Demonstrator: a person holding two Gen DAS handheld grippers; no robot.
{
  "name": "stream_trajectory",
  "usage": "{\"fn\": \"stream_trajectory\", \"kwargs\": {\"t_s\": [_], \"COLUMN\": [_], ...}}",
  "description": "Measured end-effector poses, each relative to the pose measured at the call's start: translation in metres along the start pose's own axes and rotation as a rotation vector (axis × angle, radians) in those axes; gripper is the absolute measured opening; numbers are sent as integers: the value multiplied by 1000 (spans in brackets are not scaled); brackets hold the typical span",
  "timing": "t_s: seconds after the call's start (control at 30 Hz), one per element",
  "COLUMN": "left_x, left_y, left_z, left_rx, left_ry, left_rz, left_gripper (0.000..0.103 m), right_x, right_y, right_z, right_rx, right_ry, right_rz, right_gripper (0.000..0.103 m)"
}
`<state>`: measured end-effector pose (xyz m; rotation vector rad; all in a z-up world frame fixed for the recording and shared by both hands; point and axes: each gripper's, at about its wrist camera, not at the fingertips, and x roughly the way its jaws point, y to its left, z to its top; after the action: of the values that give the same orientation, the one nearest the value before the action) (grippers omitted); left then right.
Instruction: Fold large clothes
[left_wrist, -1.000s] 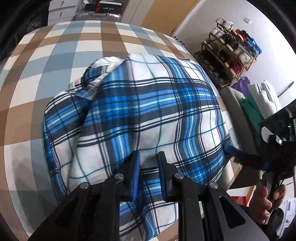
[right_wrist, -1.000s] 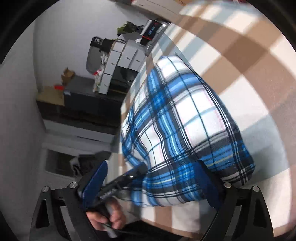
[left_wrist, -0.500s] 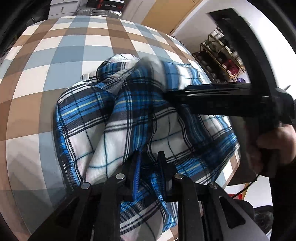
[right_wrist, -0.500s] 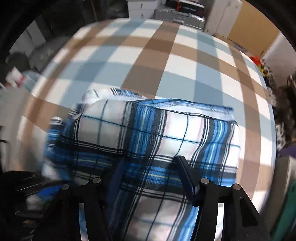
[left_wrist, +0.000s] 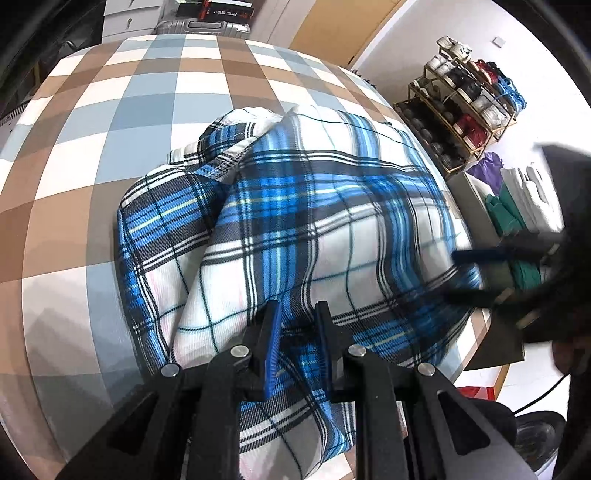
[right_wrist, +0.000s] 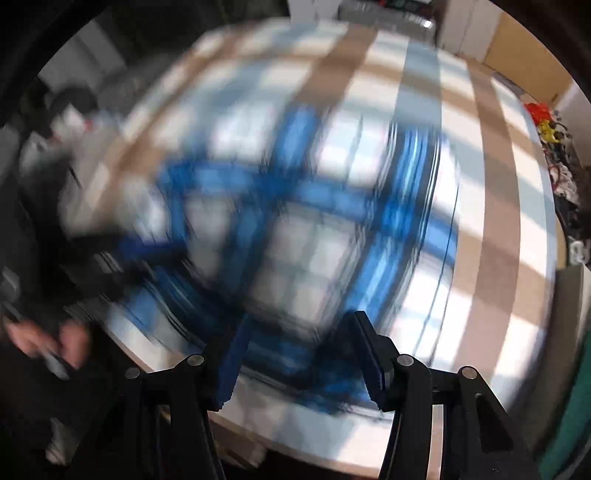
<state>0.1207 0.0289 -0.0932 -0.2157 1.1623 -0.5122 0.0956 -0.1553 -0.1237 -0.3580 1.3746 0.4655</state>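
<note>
A blue, white and black plaid garment lies folded in a bundle on the checked table. My left gripper is shut on the plaid garment at its near edge, with cloth between the blue pads. My right gripper is open, its jaws wide apart over the near edge of the garment; that view is heavily blurred. The right gripper also shows blurred in the left wrist view, at the garment's right edge.
A shoe rack stands at the far right by the wall. Folded green and white clothes are stacked beside the table's right edge. A suitcase and drawers stand beyond the far edge.
The right gripper has pulled back from across the garment to its right edge and is moving fast. The garment's top layer lies flatter. My left gripper keeps its hold.
</note>
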Motion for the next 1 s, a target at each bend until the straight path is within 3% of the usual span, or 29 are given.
{"fn": "stream_trajectory", "kwargs": {"t_s": [0.1, 0.17, 0.37, 0.47, 0.53, 0.57, 0.67, 0.73, 0.8, 0.87, 1.0], "left_x": [2, 2, 0, 1, 2, 3, 3, 4, 4, 5, 7], "left_y": [-1, 0, 0, -3, -6, -8, -13, -14, -15, -17, -18], "left_z": [1, 1, -1, -1, 0, 0, -1, -2, -2, -2, 0], "left_rx": [-6, -8, -1, 8, 13, 16, 38, 52, 65, 77, 79], "left_ry": [-4, -6, -5, -4, -2, -1, -14, -20, -24, -23, -19], "left_rz": [8, 7, 5, 21, 35, 41, 65, 75, 84, 93, 100], "left_gripper": [14, 14, 14, 14, 14, 14, 14, 14, 14, 14, 14], "right_x": [15, 13, -28, -6, 20, 19, 21, 14, -6, -32, -48], "right_y": [2, 5, -3, -3, -1, 7, 18, 21, 16, 8, -6], "right_z": [0, 2, -4, -13, -22, -23, -22, -17, -6, 12, 51], "right_rx": [21, 30, 42, 21, 11, -24, -42, -34, 0, 45, 108], "right_ry": [-52, -54, -59, 31, 74, 31, 41, 73, 37, -59, -171], "right_rz": [3, -11, 42, -10, -18, -49, -106, -91, -29, 17, -14], "right_gripper": [65, 65, 50, 42, 42, 46, 47, 44, 43, 43, 43]}}
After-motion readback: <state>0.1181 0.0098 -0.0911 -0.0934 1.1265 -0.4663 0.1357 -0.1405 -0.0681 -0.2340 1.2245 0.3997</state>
